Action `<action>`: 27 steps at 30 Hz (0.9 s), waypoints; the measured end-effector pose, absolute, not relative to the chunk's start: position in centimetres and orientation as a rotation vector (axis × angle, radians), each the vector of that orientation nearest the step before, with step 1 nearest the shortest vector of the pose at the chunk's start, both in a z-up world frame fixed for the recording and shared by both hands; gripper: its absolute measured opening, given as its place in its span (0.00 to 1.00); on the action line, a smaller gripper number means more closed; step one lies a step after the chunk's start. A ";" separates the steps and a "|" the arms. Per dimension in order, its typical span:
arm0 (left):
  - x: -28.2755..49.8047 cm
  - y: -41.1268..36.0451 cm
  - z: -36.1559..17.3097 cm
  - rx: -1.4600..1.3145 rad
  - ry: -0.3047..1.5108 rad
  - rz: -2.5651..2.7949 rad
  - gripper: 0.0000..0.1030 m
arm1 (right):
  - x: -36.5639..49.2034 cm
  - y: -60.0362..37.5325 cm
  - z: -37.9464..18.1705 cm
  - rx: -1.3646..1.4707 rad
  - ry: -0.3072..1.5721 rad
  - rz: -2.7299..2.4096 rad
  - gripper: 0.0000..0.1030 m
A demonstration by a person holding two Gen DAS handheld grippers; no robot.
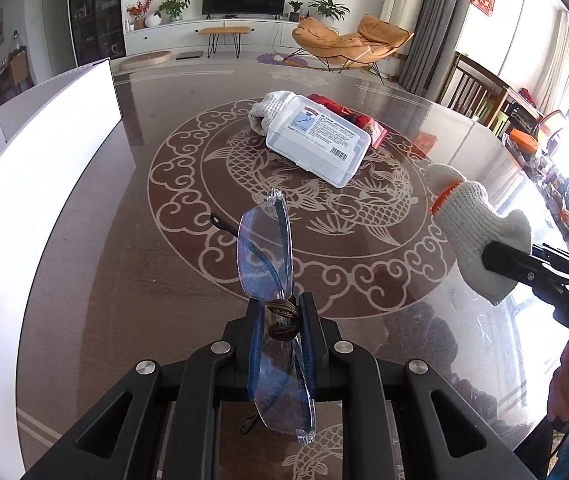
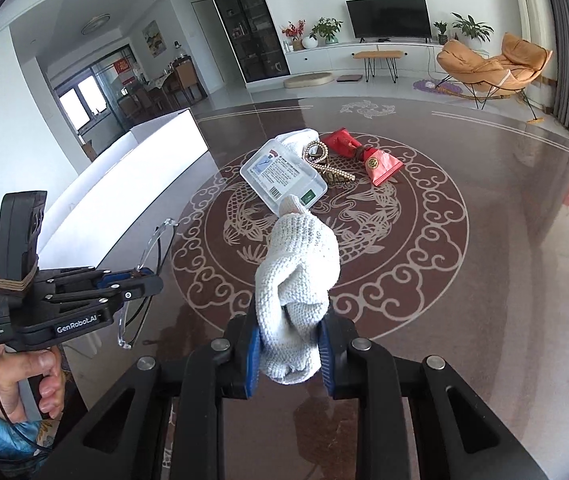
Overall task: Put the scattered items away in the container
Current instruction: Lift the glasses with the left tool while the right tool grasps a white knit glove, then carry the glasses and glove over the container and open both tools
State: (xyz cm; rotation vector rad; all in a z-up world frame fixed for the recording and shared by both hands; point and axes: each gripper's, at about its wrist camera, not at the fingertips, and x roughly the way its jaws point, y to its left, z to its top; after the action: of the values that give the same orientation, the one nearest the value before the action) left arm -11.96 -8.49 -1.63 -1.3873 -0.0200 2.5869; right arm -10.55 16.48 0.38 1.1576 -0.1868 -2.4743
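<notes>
My left gripper (image 1: 282, 312) is shut on clear safety glasses (image 1: 264, 248) with blue-tinted lenses, held edge-on above the table; a string of brown beads hangs at the fingertips. My right gripper (image 2: 289, 320) is shut on a white knitted glove (image 2: 298, 280), lifted off the table. That glove (image 1: 480, 232) with its orange cuff also shows at the right of the left wrist view. The white container (image 1: 44, 152) stands at the table's left side. On the table lie a clear plastic box (image 1: 316, 140), a second white glove (image 1: 268, 110), a bead string (image 2: 322, 160) and a red pouch (image 2: 364, 156).
The round glass-topped table (image 2: 464, 280) carries a fish pattern. The container wall (image 2: 132, 176) lies left of my left gripper (image 2: 144, 284). A person's hands grip both handles. Chairs and cluttered furniture stand beyond the right edge (image 1: 504, 100).
</notes>
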 end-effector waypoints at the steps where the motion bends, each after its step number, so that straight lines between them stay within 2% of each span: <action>1: -11.7 -8.3 -1.4 -1.381 -0.011 2.589 0.16 | -10.1 16.3 0.4 1.154 -0.190 -2.474 0.24; 9: -9.7 -8.4 -0.7 -1.346 -0.026 2.585 0.16 | -8.3 13.9 0.2 1.146 -0.197 -2.446 0.24; 17: -7.5 -8.7 -2.2 -1.366 -0.099 2.537 0.16 | -6.0 13.7 -1.8 1.163 -0.343 -2.479 0.24; 20: -6.9 -8.7 -2.0 -1.364 -0.105 2.516 0.16 | -5.6 13.6 -1.7 1.168 -0.343 -2.469 0.24; 23: -6.7 -9.8 -0.6 -1.346 -0.153 2.487 0.16 | -6.2 13.2 -0.9 1.186 -0.335 -2.442 0.24; 27: -6.5 -14.0 3.9 -1.264 -0.217 2.530 0.16 | -7.7 10.7 2.2 1.137 -0.257 -2.405 0.24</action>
State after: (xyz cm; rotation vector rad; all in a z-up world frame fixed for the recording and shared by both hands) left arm -6.51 -14.04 3.89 -1.2645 -0.2166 2.5301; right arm -7.66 10.66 2.20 1.1374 -0.2572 -2.4049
